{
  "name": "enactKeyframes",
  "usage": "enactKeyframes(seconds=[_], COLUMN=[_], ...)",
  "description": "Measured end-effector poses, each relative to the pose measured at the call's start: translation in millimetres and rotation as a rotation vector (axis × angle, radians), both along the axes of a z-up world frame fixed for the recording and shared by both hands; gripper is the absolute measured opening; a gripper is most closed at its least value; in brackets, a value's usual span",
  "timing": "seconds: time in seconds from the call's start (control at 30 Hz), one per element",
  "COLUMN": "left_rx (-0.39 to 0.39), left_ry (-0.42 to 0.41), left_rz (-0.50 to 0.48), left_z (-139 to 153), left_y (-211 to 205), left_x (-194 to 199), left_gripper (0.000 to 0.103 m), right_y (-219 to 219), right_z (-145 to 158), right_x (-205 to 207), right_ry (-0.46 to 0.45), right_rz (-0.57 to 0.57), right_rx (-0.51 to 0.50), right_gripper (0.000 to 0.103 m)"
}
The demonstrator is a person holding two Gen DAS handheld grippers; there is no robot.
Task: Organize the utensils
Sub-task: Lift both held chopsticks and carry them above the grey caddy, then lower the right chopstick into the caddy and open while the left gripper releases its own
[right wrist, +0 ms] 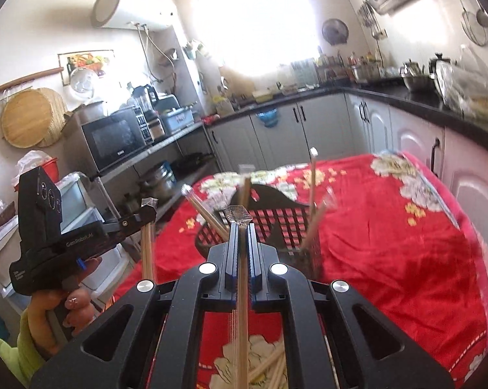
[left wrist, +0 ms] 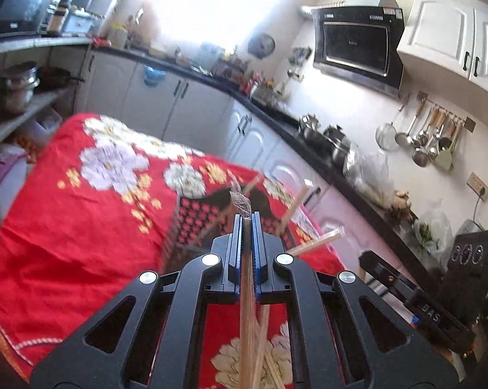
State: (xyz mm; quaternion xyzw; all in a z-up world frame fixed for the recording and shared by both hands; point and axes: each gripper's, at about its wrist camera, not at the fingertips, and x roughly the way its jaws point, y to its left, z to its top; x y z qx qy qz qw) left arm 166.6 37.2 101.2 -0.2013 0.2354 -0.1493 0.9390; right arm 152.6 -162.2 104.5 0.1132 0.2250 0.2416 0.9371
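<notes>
Wrapped chopsticks clamped upright in the right tongs, and another pair in the left tongs, hover before the black holder on the red-clothed surface, where tips could snag its crowded sticks.

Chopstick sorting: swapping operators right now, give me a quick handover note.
Left hand-held gripper: shut on a wrapped chopstick pair, raised above the table.
Right hand-held gripper: shut on another wrapped pair, also raised.
Black basket stands on the red floral cloth, just ahead of both grippers; several chopsticks already stand in it.
Loose chopsticks lie on the cloth below the grippers.
Done: some chopsticks binned.
Left: likely drop both held pairs into the basket, then collect the loose ones.
</notes>
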Motion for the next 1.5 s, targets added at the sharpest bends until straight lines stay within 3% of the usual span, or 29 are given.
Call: enactKeyframes(seconds=[0.8,1.17,1.5], left_rx=[0.100,0.128,0.119], left_ry=[-0.221,-0.283,-0.309], left_rz=[0.174,0.234,0.278], left_z=[79,91,87], left_y=[20,18,20], left_x=[51,70,96], left_gripper=[0.002,0.002,0.002], right_y=[15,18,15], right_z=[58,80,79], right_x=[57,77,103], right_ry=[-0.231,-0.359,-0.421], right_rz=[-0.070,-0.117,-0.157], right_rx=[0.006,0.014,0.003], right_gripper=[0.005,0.005,0.005])
